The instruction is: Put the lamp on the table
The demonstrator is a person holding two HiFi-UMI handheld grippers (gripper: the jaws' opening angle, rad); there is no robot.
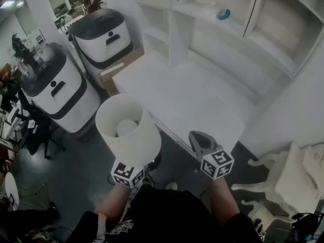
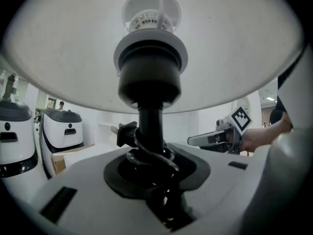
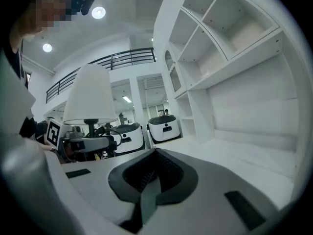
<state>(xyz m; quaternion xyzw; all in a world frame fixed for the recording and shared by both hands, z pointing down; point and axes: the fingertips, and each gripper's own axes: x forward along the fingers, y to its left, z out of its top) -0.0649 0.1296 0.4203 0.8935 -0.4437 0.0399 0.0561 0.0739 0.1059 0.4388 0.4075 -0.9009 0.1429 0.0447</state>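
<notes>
My left fingers (image 2: pixel 154 175) grip the white-shaded, black-stemmed lamp (image 2: pixel 149 121) upright by its stem; right fingers (image 3: pixel 152 177) closed, empty.

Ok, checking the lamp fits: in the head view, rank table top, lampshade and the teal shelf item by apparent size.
1. table top
2. lampshade, enlarged by nearness to the camera
3. teal shelf item, far off

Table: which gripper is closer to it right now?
Right. The right gripper sits at the table's near edge; the left gripper, holding the lamp by its stem, is farther back, over the floor.
</notes>
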